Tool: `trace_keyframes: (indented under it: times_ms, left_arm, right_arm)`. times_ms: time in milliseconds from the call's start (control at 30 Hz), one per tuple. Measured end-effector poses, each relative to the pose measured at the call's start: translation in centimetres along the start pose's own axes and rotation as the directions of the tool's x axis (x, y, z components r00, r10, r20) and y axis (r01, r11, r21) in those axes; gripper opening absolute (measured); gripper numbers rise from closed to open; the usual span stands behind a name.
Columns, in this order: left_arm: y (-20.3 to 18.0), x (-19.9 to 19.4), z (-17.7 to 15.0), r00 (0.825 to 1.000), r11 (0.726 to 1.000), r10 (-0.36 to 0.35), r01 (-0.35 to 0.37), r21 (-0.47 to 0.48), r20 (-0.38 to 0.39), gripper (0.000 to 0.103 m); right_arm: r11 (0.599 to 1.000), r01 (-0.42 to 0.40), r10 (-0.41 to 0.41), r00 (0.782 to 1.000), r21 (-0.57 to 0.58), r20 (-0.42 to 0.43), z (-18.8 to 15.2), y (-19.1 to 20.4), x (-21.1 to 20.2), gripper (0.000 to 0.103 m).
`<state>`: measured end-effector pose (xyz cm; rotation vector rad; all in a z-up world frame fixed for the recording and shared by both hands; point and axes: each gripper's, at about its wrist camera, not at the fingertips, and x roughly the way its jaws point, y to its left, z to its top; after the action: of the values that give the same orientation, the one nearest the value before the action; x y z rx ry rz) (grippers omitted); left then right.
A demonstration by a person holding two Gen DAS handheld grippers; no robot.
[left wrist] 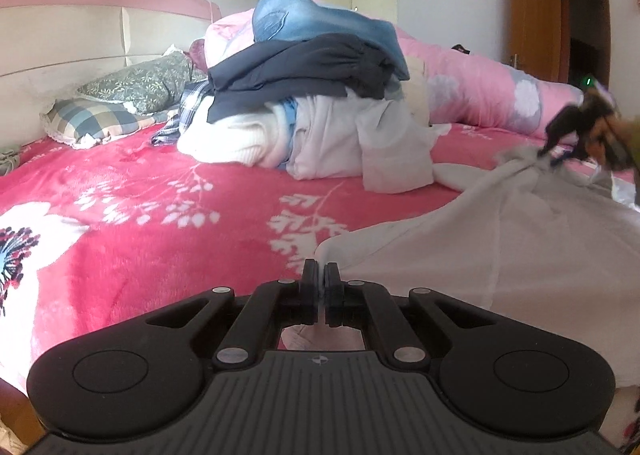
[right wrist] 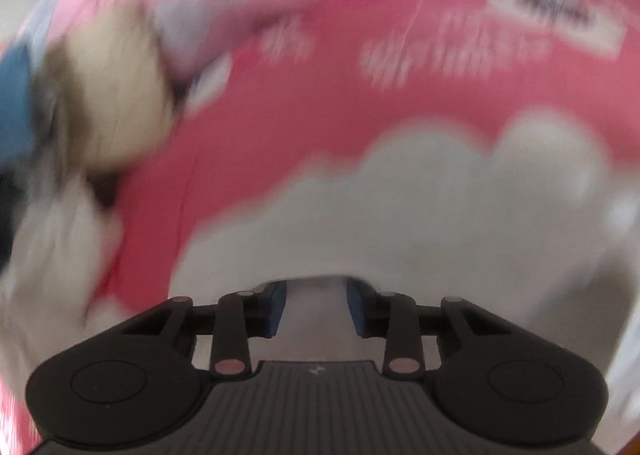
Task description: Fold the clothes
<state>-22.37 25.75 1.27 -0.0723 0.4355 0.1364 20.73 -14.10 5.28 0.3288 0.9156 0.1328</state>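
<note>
My left hand-held gripper (left wrist: 321,279) has its fingers pinched almost together at the near edge of a pale grey garment (left wrist: 500,247); I judge a thin bit of hem sits between them, though the pinch point itself is hard to read. My right hand-held gripper (right wrist: 316,307) shows its blue pads (right wrist: 276,309) standing apart with grey cloth running between them. That view is badly smeared, so I cannot tell whether the pads truly bite. From the left camera, the right gripper appears at the far right with cloth bunched up at its tips.

The garment lies spread over the red floral bed cover (left wrist: 160,215), slack between my two grips. Behind it sits a heap of clothes (left wrist: 304,95), jeans and dark cloth on top of white pieces, with a rolled pink quilt (left wrist: 480,87) beyond.

To do this well, I would keep both grips at matching corners, draw the edge taut enough to lose the wrinkles, and hold the hands level so the fold line runs straight. I would move slowly and keep clear of the heap.
</note>
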Motion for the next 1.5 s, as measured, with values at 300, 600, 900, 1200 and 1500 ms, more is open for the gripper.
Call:
trace_keyframes:
  times_ms: [300, 600, 900, 1200, 1500]
  left_arm:
    - [-0.4, -0.8, 1.2, 0.998, 0.997, -0.046, 0.049, -0.058, 0.049, 0.001]
    - [-4.4, -4.2, 7.0, 0.921, 0.949, -0.306, 0.315, -0.001, 0.242, 0.001]
    - [-18.9, -6.8, 8.3, 0.721, 0.731, -0.667, 0.586, 0.348, 0.186, 0.001]
    - [-28.1, -5.0, -3.5, 0.763, 0.656, -0.607, 0.638, 0.402, -0.221, 0.007]
    - [-23.3, -7.1, -1.7, 0.697, 0.648, -0.685, 0.715, 0.261, -0.21, 0.051]
  right_arm:
    - [0.948, -0.192, 0.188, 0.981, 0.252, 0.04, 2.6, -5.9, -4.3, 0.038]
    - [0.838, -0.471, 0.498, 0.866, 0.275, -0.035, -7.8, -8.9, -21.2, 0.05]
    - [0.872, -0.468, 0.458, 0.884, 0.147, 0.1, -23.0, -13.3, -44.3, 0.061]
    - [0.917, -0.382, 0.378, 0.924, 0.116, 0.054, -29.7, -15.3, -43.9, 0.072]
    - [0.966, -0.224, 0.235, 0.968, -0.13, 0.084, -28.4, -13.8, -45.7, 0.071]
